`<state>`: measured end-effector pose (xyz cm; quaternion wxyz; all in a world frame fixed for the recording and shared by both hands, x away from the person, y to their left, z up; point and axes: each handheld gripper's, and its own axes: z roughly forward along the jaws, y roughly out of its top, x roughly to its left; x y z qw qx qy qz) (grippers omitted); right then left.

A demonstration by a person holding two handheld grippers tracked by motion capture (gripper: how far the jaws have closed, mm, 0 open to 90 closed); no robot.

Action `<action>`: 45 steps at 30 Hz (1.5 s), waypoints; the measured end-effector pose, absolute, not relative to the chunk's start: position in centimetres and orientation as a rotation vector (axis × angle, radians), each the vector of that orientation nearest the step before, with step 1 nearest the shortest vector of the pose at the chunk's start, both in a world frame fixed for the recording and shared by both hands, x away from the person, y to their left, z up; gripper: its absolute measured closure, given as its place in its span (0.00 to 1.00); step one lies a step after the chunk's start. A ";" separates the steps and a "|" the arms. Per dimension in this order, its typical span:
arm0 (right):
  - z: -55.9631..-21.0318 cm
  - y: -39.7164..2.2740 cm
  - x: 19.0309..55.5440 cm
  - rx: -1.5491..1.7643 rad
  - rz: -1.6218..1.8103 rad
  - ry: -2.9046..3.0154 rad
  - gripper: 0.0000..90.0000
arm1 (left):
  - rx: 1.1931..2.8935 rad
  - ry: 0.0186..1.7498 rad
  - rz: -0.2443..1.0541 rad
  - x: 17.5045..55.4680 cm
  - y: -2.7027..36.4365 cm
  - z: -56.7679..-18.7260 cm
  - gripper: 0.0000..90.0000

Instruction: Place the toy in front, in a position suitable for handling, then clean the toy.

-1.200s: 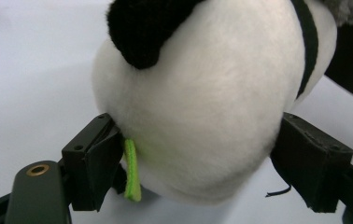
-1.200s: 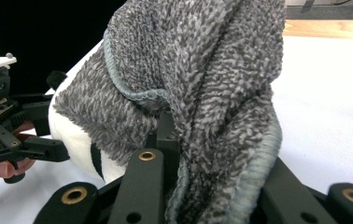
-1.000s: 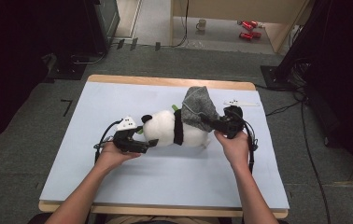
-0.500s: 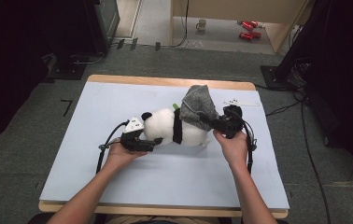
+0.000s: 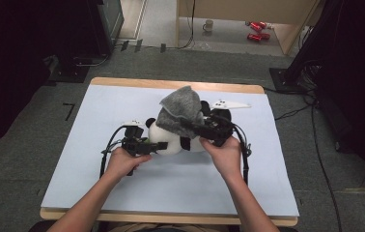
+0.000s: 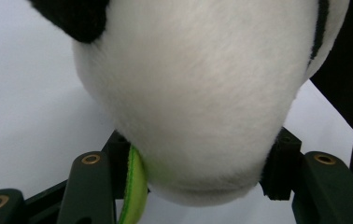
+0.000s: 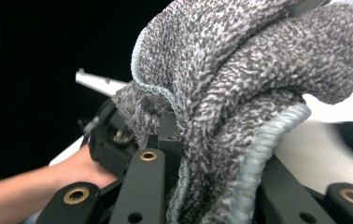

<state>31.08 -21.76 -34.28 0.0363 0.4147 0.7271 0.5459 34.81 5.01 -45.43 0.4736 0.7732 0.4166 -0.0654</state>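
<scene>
A black-and-white panda plush (image 5: 171, 140) lies on the white mat, head toward the left. A grey terry cloth (image 5: 183, 108) is draped over its body. My right gripper (image 5: 195, 126) is shut on a fold of that cloth (image 7: 240, 84), which bunches between its jaws (image 7: 202, 186). My left gripper (image 5: 159, 145) has just been closing its jaws on the plush's white head (image 6: 198, 93), and both pads press into the fur. A green ribbon (image 6: 135, 186) hangs beside the left pad. In the right gripper view the other hand (image 7: 72, 172) holds the left gripper (image 7: 109, 135).
The white mat (image 5: 98, 183) covers a wooden table with bare room on every side of the plush. A pale three-cornered plate (image 5: 229, 104) sticks out behind the right gripper. On the floor beyond stand a mug (image 5: 209, 24) and red cans (image 5: 255, 29).
The right gripper has moved left and up, dragging the grey cloth further over the panda. The left gripper's jaws have closed in on the panda's head.
</scene>
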 end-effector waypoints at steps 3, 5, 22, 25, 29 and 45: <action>-35.6 -19.9 31.2 1.285 1.635 2.304 0.86 | 1.919 0.986 -0.131 34.3 4.5 -45.5 0.48; -36.6 -18.7 31.4 1.282 1.599 2.349 0.86 | 1.937 0.957 -0.091 34.1 4.3 -45.6 0.48; -40.1 -17.7 33.1 1.237 1.391 2.484 0.86 | 1.930 0.975 -0.059 33.9 5.0 -46.4 0.45; -39.9 -17.9 33.1 1.223 1.364 2.486 0.86 | 1.922 0.983 -0.062 33.8 5.0 -46.5 0.45; -39.6 -19.0 33.1 1.239 1.330 2.468 0.86 | 1.924 0.982 -0.067 33.9 5.0 -46.5 0.45; -38.1 -26.5 34.0 1.444 1.405 2.331 0.87 | 1.912 0.982 -0.083 34.2 5.2 -46.4 0.45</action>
